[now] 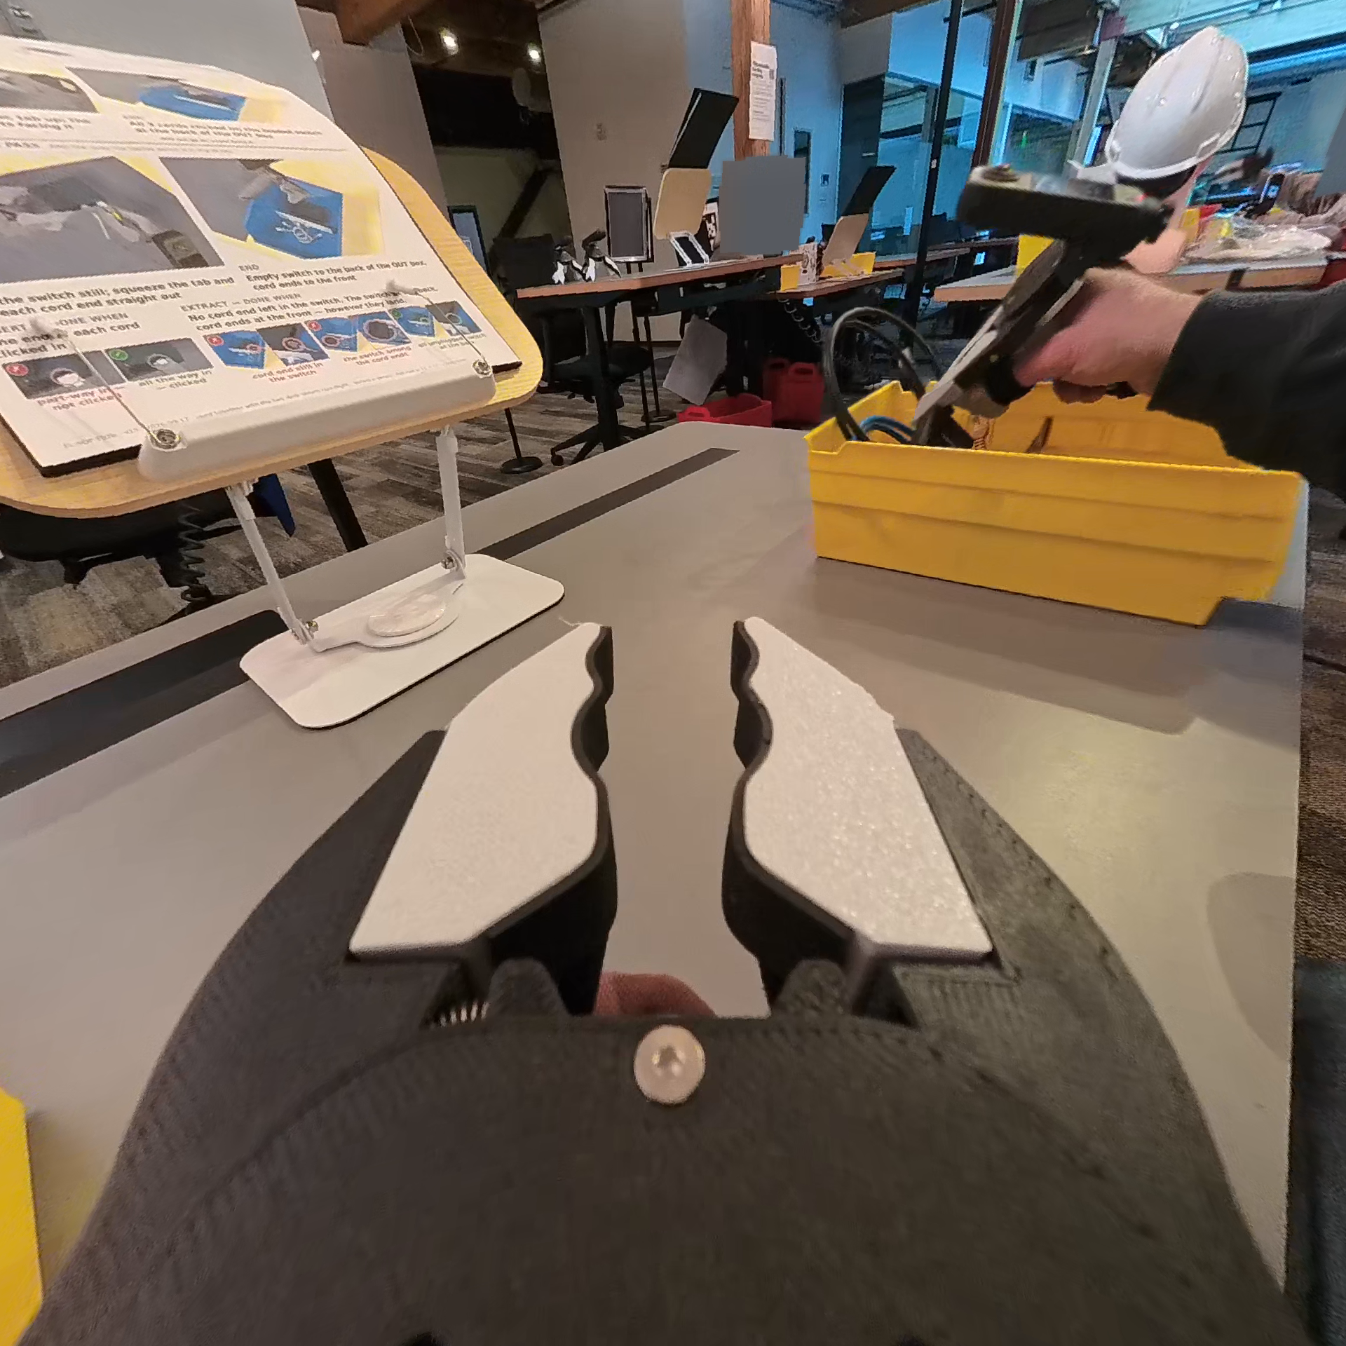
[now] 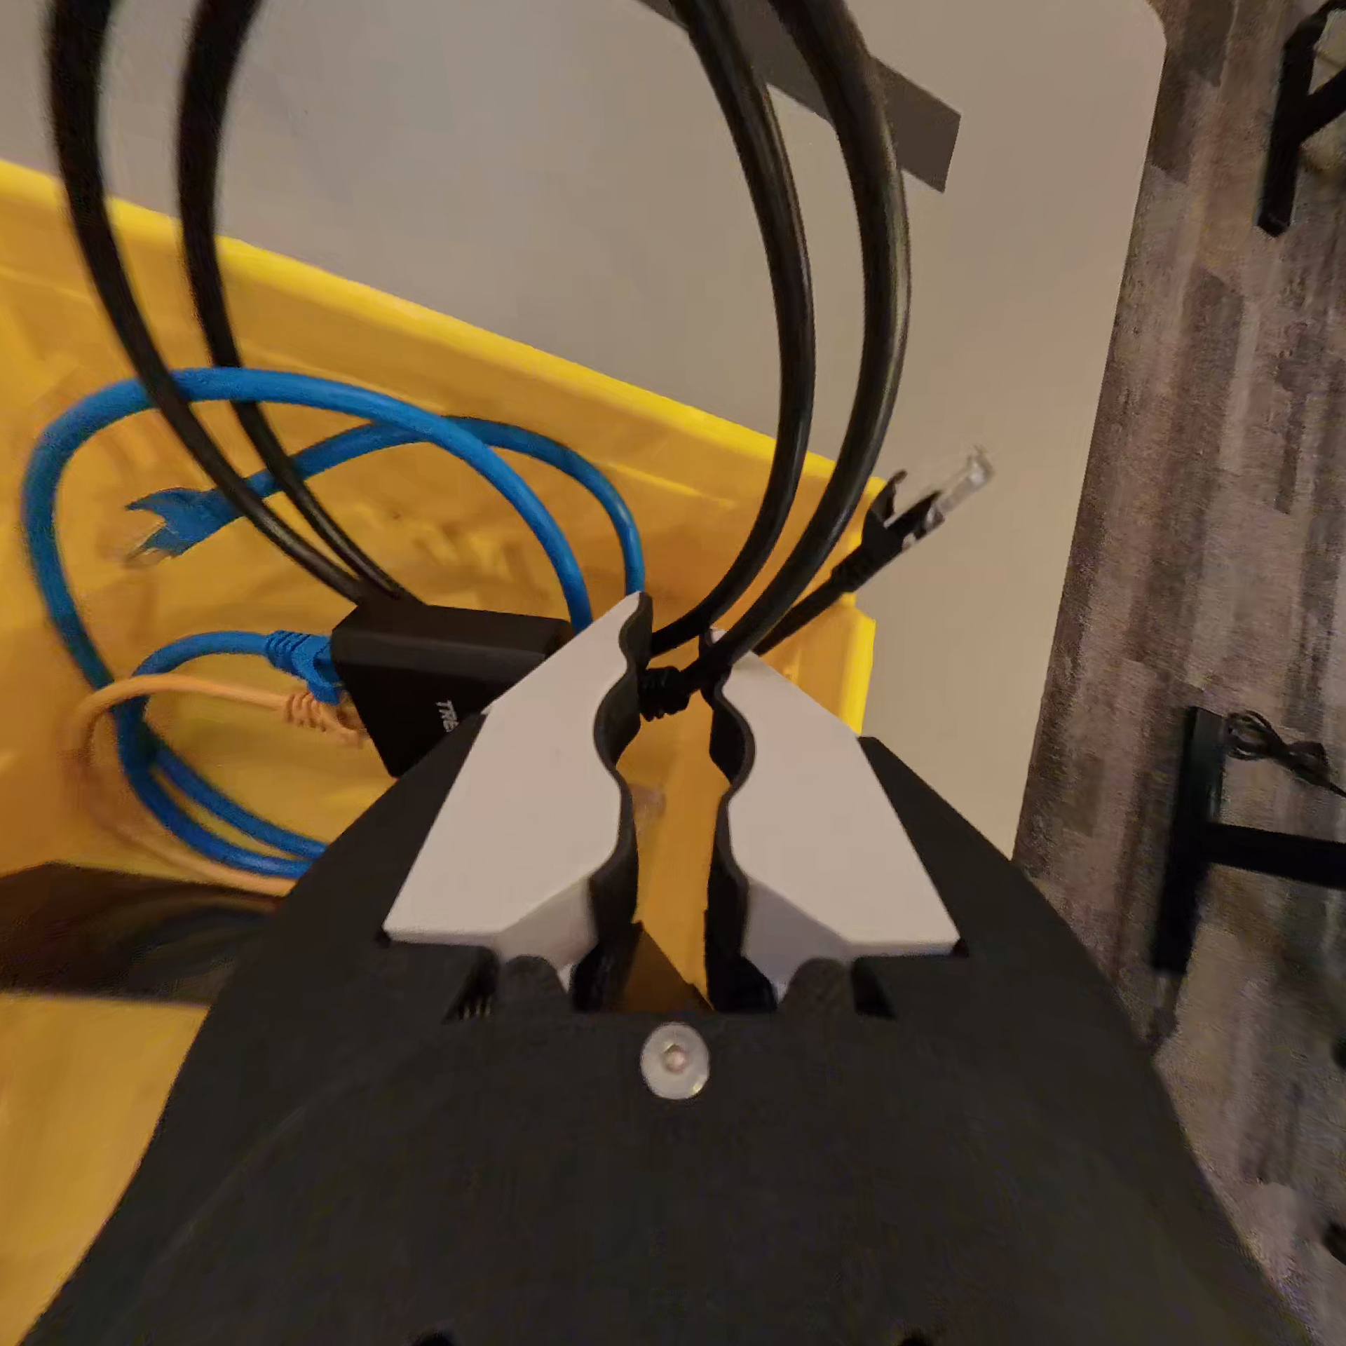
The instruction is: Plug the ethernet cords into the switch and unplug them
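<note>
My right gripper (image 2: 681, 641) reaches into the yellow bin (image 2: 466, 364), and its tips are pinched on black ethernet cords (image 2: 790, 364) near a ribbed boot. The cords arc high above the bin. One black cord's clear plug (image 2: 954, 484) sticks out free past the bin's corner. The black switch (image 2: 437, 655) lies in the bin with a blue cord (image 2: 524, 473) and an orange cord (image 2: 218, 692) plugged into its side. Another blue plug end lies loose. My left gripper (image 1: 670, 655) is open and empty above the grey table (image 1: 1020, 728).
In the left wrist view the yellow bin (image 1: 1020, 510) stands at the table's far right, with a hand holding the right gripper (image 1: 939, 415) in it. A white stand (image 1: 393, 648) with an instruction sheet (image 1: 218, 255) is at the left. A yellow edge (image 1: 14, 1202) shows near left. One gripper's finger ends stand about 50 centimeters off the other's.
</note>
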`<state>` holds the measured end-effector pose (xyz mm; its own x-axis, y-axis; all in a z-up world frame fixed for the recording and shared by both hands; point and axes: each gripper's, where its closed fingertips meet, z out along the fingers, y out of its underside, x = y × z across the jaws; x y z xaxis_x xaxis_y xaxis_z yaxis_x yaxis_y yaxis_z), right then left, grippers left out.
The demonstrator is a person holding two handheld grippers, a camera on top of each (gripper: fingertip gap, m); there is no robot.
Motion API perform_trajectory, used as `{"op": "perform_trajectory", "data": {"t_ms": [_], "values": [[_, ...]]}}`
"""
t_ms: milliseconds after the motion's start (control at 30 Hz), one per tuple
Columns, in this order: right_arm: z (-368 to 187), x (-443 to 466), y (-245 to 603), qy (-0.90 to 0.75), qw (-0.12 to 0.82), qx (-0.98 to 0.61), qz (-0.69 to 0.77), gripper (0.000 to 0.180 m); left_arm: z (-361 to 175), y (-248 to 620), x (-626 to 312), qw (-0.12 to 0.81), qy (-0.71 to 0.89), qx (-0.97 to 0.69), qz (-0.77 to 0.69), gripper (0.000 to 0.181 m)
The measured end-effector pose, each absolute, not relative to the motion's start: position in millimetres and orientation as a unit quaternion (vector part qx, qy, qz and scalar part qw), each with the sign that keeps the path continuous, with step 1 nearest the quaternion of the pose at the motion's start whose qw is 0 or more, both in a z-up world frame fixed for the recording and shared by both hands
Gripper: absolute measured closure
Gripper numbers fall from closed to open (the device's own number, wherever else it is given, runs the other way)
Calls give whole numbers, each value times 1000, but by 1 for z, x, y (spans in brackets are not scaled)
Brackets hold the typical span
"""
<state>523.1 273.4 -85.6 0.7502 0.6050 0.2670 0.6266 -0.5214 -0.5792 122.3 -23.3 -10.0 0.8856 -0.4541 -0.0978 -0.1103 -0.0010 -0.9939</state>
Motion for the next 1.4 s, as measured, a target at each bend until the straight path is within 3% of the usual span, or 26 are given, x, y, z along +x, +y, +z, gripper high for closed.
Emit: {"op": "perform_trajectory", "data": {"t_ms": [367, 533, 667, 900, 1033, 1100, 1167, 1267, 1333, 1400], "values": [[-46, 532, 256, -397, 312, -863, -27, 117, 0, -24, 113, 676, 208, -701, -89, 147], [-15, 538, 257, -386, 383, -839, -10, 118, 26, -29, 92, 687, 198, -698, -37, 146], [-8, 563, 241, -390, 384, -836, -29, 117, 55, -39, 65, 684, 190, -703, 22, 141], [-89, 607, 177, -436, 201, -876, 47, 104, 102, -83, -71, 586, 103, -781, 188, 118], [-111, 590, 158, -429, 186, -874, 132, 109, 65, -126, -175, 462, 19, -854, 239, 104], [-114, 588, 159, -413, 196, -878, 140, 119, 23, -147, -209, 402, -41, -896, 185, 82], [-116, 582, 158, -396, 202, -882, 155, 130, -19, -171, -238, 339, -86, -923, 162, 72], [-117, 565, 153, -388, 207, -881, 176, 136, -66, -195, -264, 282, -103, -941, 157, 73], [-117, 547, 148, -387, 214, -876, 194, 131, -92, -201, -268, 253, -102, -952, 136, 78], [-116, 529, 143, -380, 222, -874, 206, 127, -113, -201, -262, 237, -83, -962, 105, 103]]}}
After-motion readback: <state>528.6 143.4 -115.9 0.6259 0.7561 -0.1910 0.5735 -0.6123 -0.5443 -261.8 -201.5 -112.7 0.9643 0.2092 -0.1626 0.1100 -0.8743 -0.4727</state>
